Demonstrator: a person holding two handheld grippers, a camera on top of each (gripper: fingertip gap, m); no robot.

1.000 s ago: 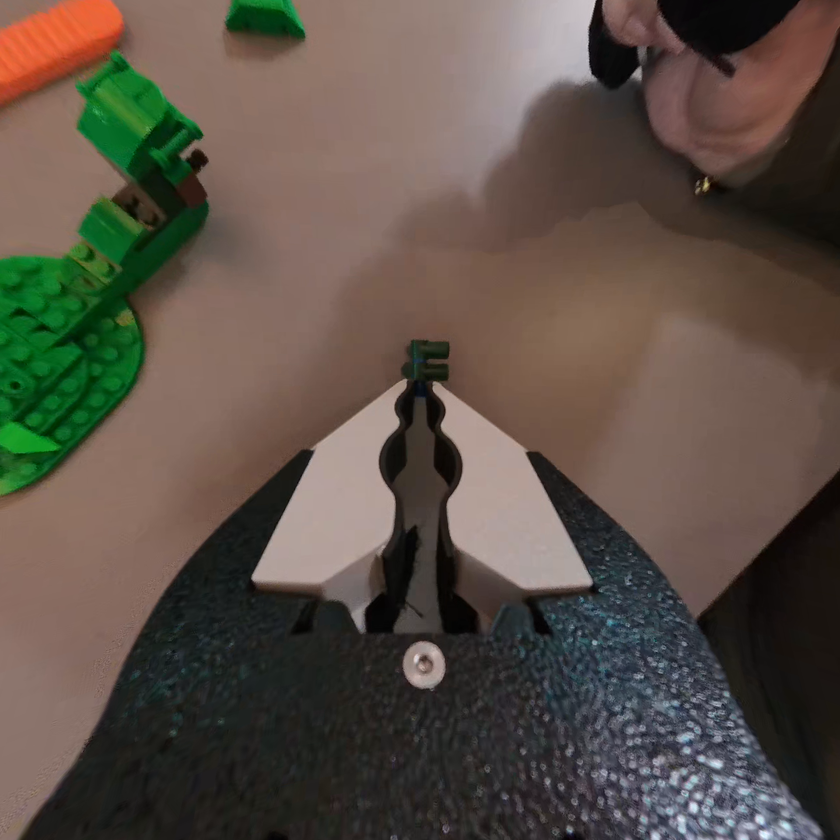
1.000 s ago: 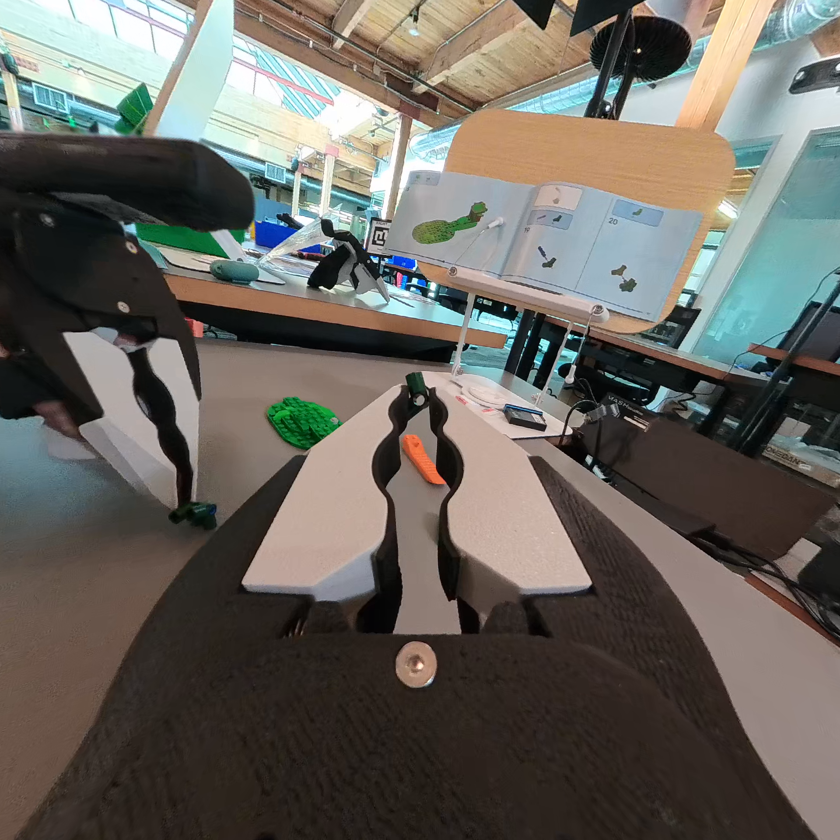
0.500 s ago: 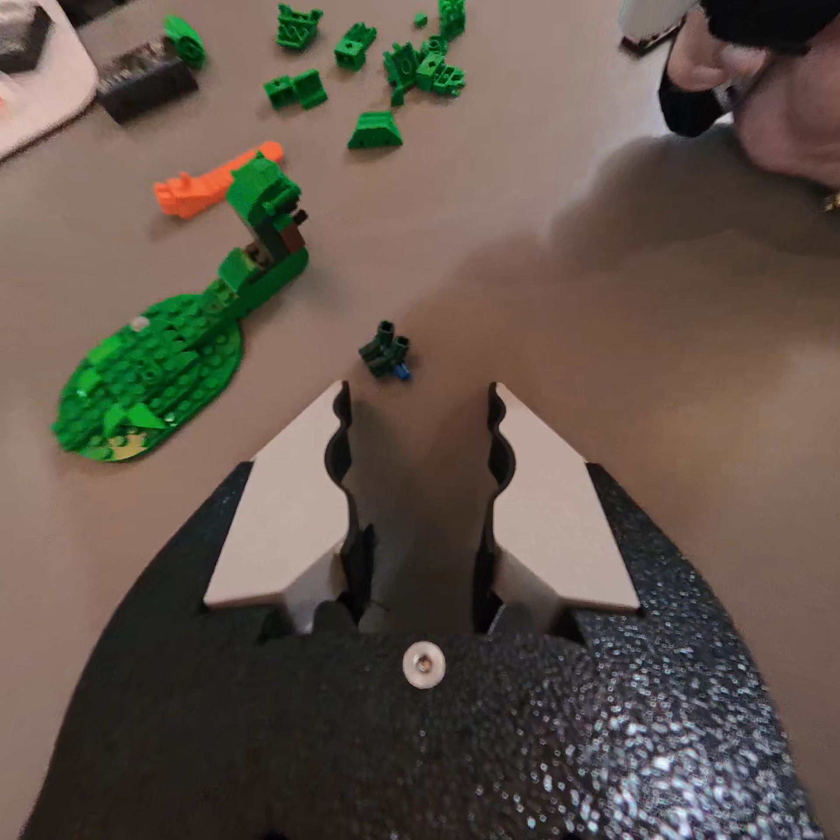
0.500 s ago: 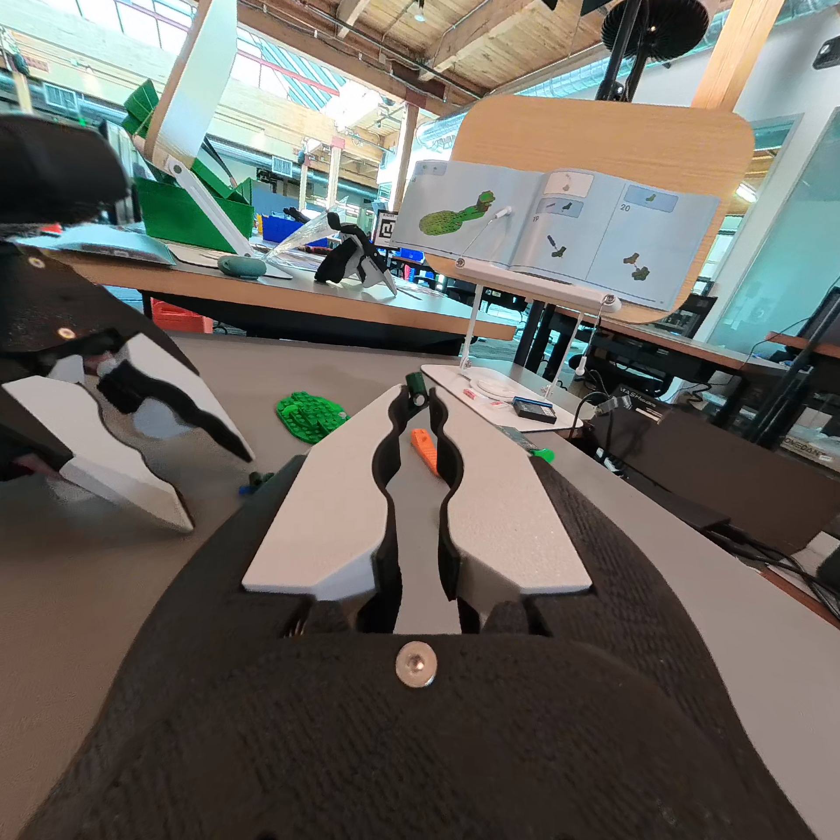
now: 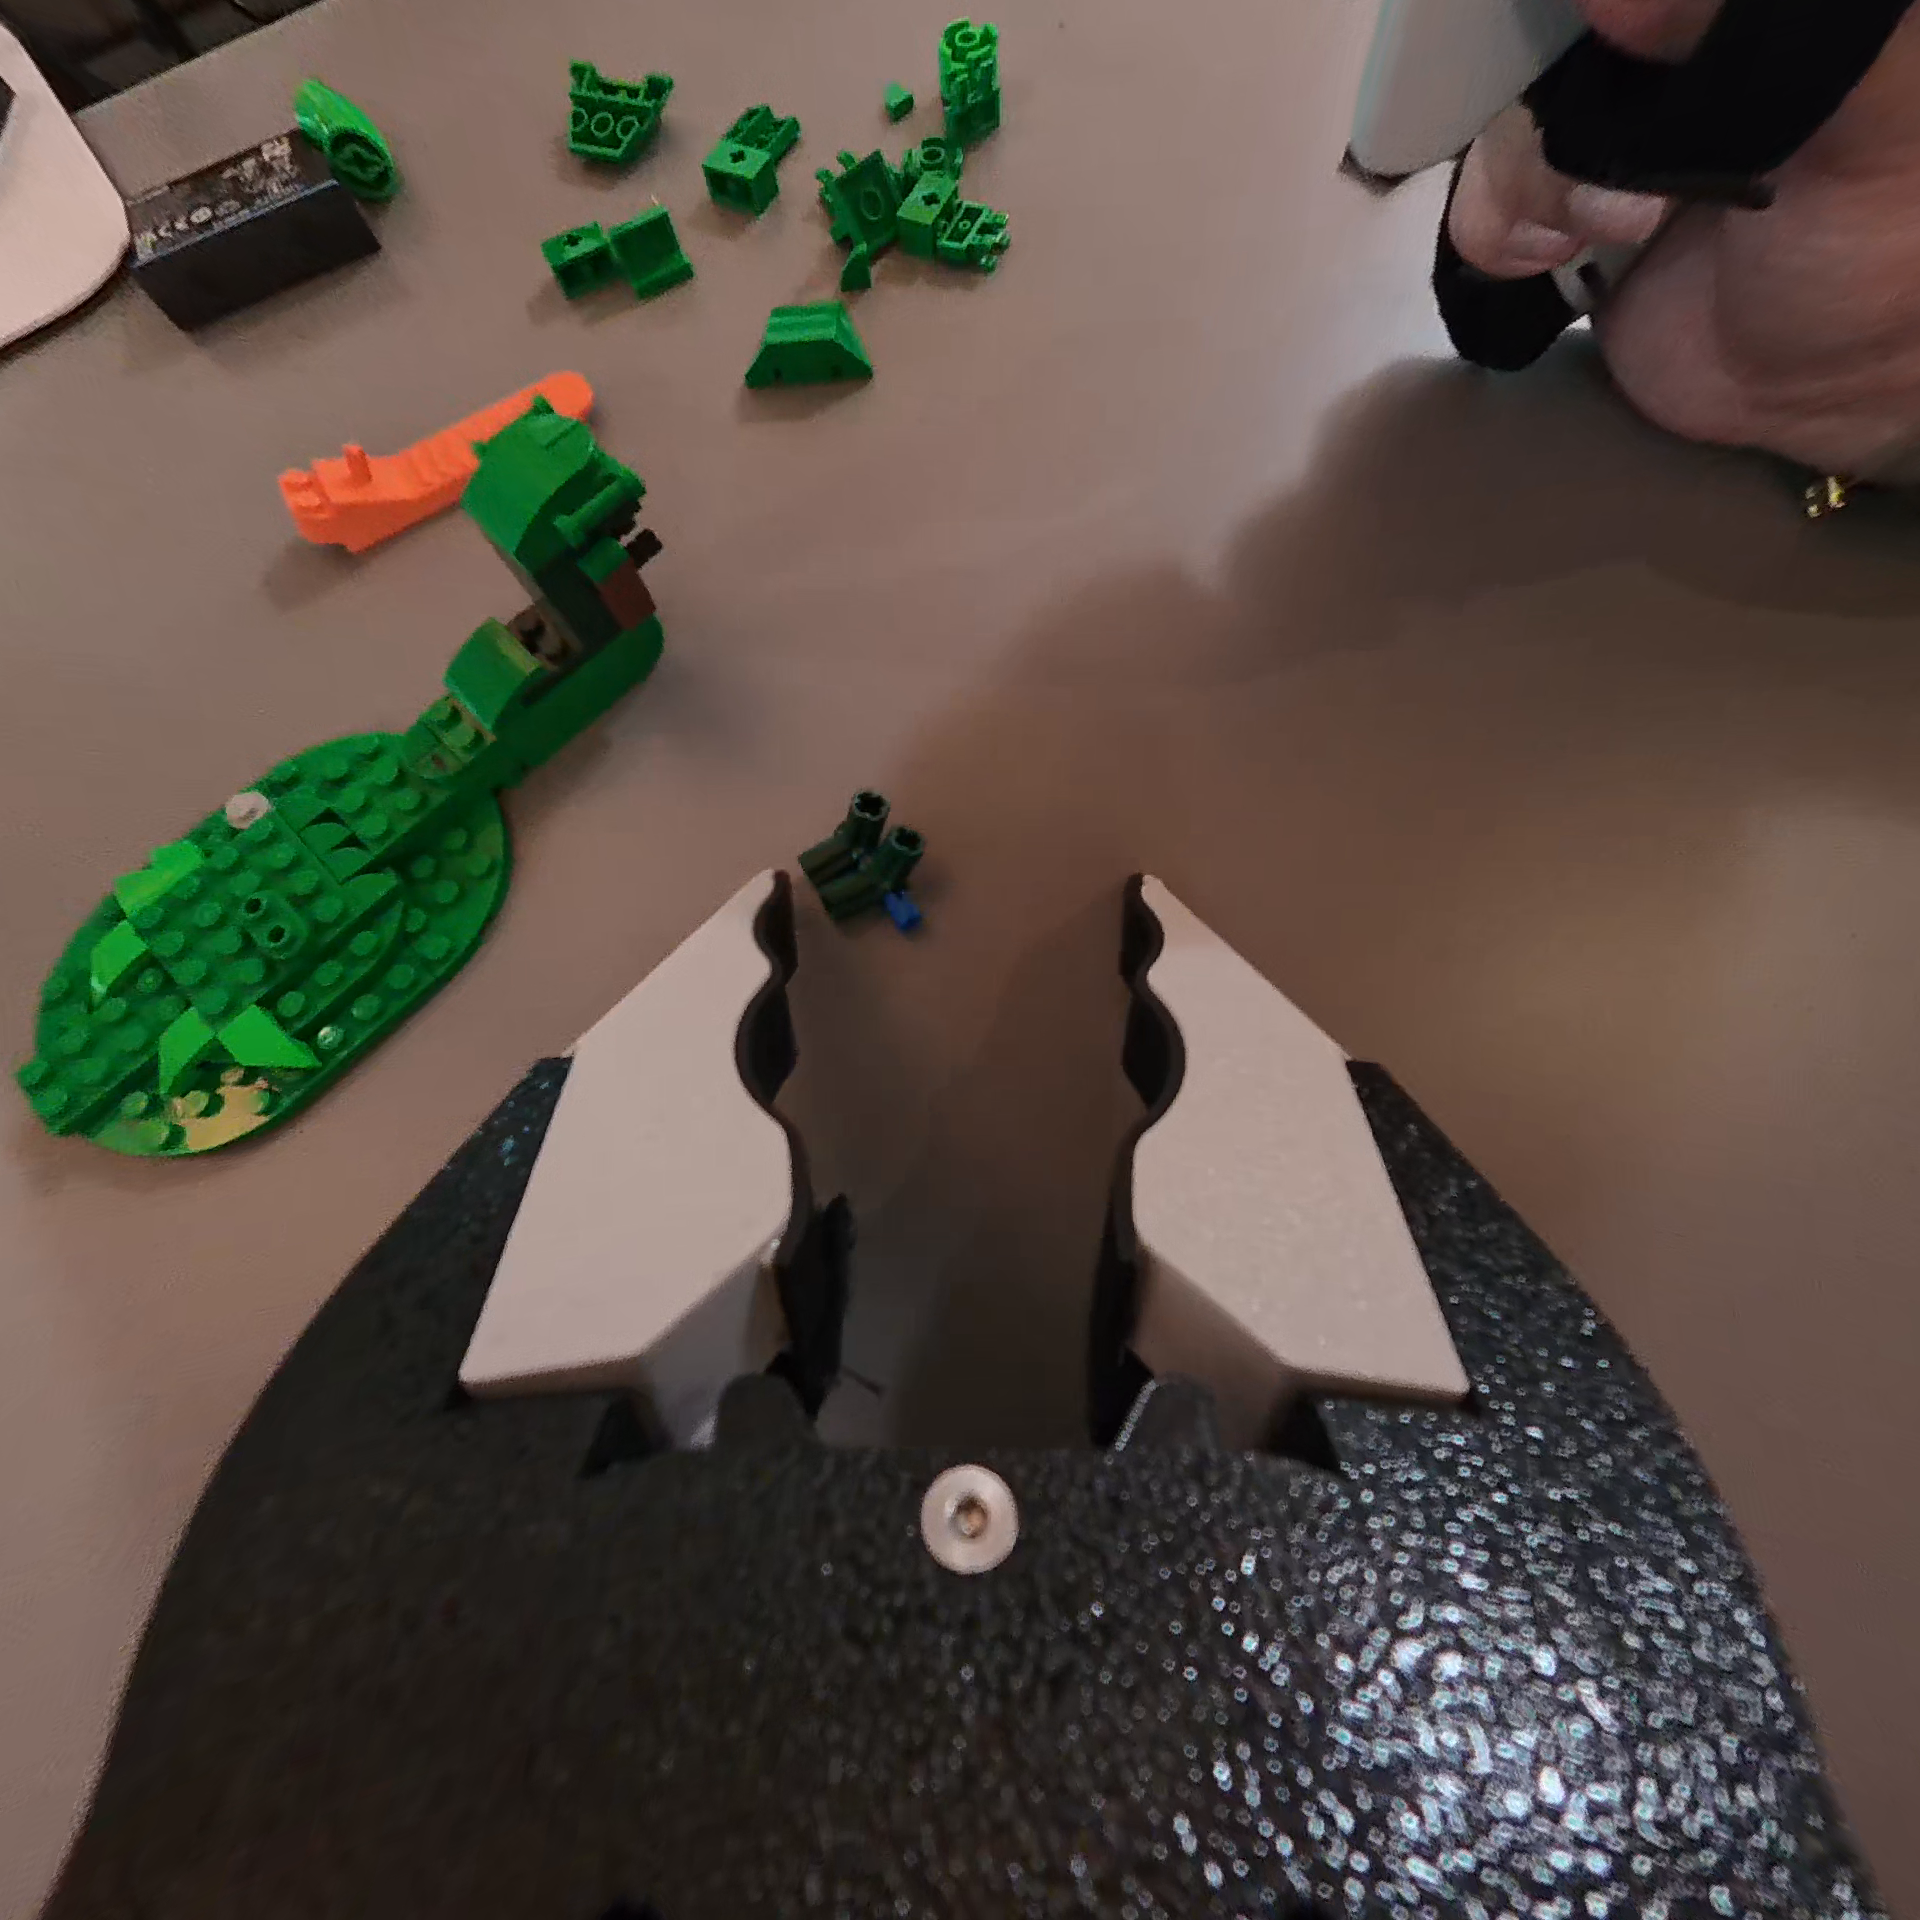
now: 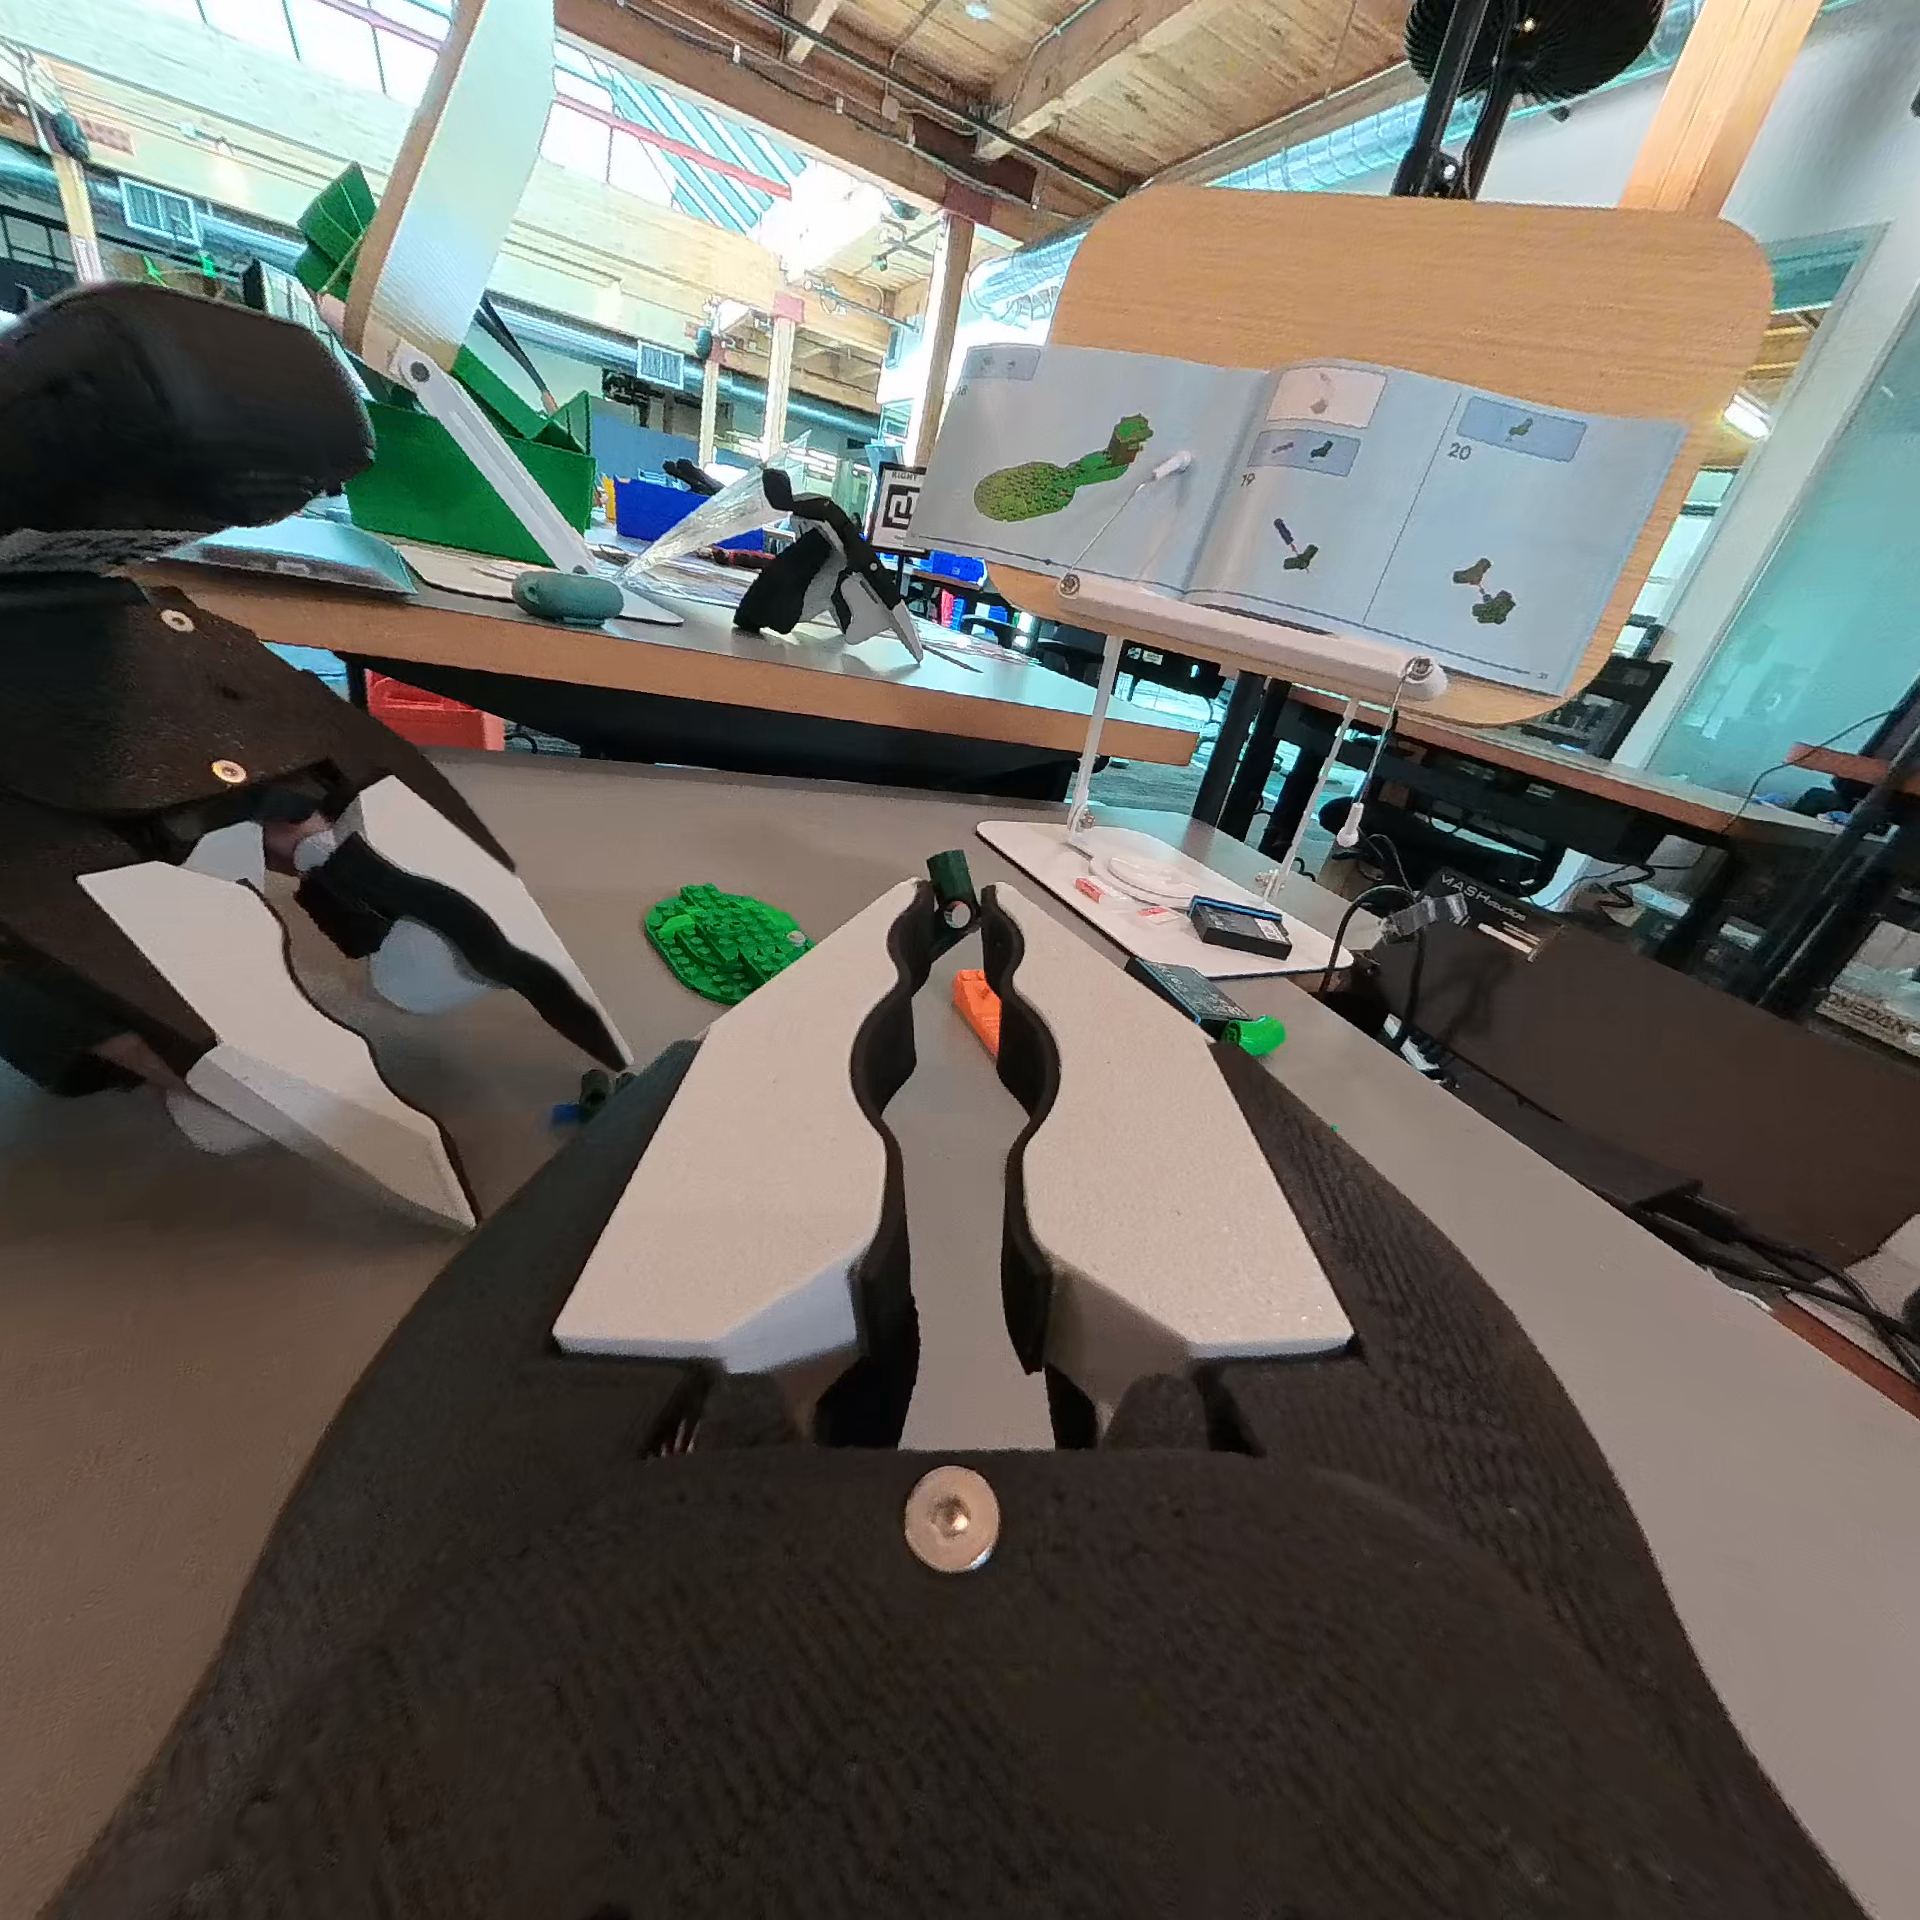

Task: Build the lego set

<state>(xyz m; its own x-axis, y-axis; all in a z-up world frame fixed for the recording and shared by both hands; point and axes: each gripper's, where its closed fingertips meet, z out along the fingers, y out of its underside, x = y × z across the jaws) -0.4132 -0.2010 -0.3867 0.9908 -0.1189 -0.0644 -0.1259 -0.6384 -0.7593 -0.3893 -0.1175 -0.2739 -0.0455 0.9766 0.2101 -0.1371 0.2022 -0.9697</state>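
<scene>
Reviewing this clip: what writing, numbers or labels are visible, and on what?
Writing not quoted; it stands on:
Booklet: step numbers on its pages.
Black block by the loose bricks: small white print.
Marker card behind the booklet: short print.
Dark box at far right: pale lettering.

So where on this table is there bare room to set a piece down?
Bare table lies right of the small dark green piece, up to the person's hand. Crowded: the loose green bricks, orange tool and green build at left.

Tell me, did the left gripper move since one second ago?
Yes. The left gripper opened and pulled back from the dark green piece, which now lies on the table.
</scene>
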